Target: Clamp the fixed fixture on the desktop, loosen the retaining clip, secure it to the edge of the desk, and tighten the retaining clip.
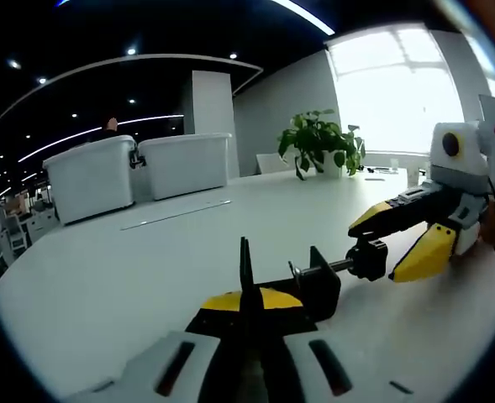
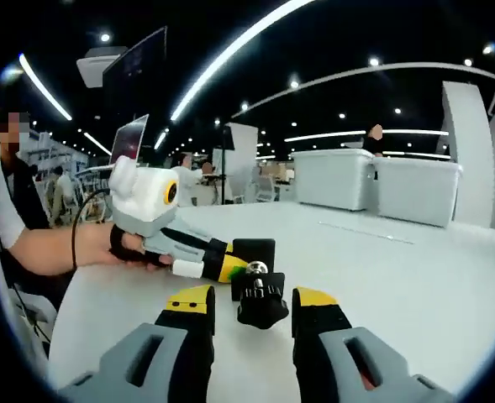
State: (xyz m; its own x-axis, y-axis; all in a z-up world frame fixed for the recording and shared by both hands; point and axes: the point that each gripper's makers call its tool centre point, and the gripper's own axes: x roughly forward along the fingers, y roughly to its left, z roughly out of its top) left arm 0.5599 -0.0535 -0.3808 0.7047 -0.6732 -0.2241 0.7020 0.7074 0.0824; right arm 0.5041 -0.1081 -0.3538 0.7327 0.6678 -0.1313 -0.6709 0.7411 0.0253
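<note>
A black clamp is held just above a white desk, pinched by its upright plate in the closed jaws of the left gripper, while the right gripper sits with its yellow-tipped jaws parted on either side of the clamp's round screw knob, not visibly squeezing it. The risk from here, as a judgement: if the right jaws close off-centre on the small knob, they may slip round it instead of turning the screw, and any twist could lever the clamp's thin plate out of the left gripper's narrow hold (a drop onto the desk would follow). In the left gripper view the clamp reads as a matte black C-shaped frame with a slim metal screw running from the frame toward the knob. Beyond the clamp, at the desk's far side, stand two white bins and a potted plant. A person's hand grips the left tool's body.
</note>
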